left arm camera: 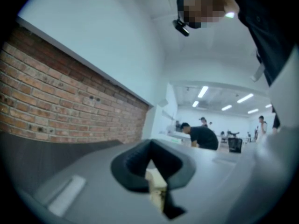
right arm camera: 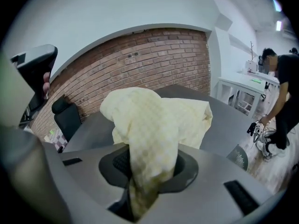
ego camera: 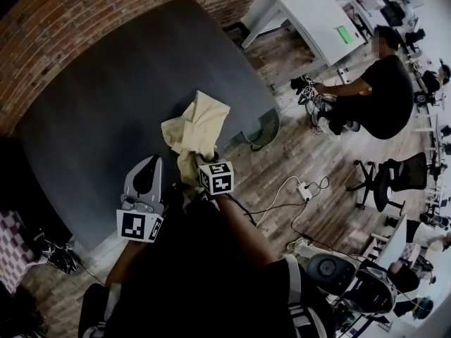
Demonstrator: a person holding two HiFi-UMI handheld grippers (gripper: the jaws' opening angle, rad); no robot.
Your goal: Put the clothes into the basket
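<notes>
Holding the yellow cloth above the table, we have the right gripper clamped on its bunch and the left gripper apparently pinching 1 corner. The basket awaits it.

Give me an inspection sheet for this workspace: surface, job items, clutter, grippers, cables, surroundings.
Surface: dark grey table, with only the cloth over it.
Job's things: yellow cloth, lifted above the table; basket on the floor at the table's edge.
Clutter: nothing seen.
Grippers: right gripper is shut on the cloth; left gripper has a small pale scrap between its jaws, grip unclear.
Cables: cables and a power strip on the floor.
Surroundings: brick wall, white desk, seated person, office chair.
</notes>
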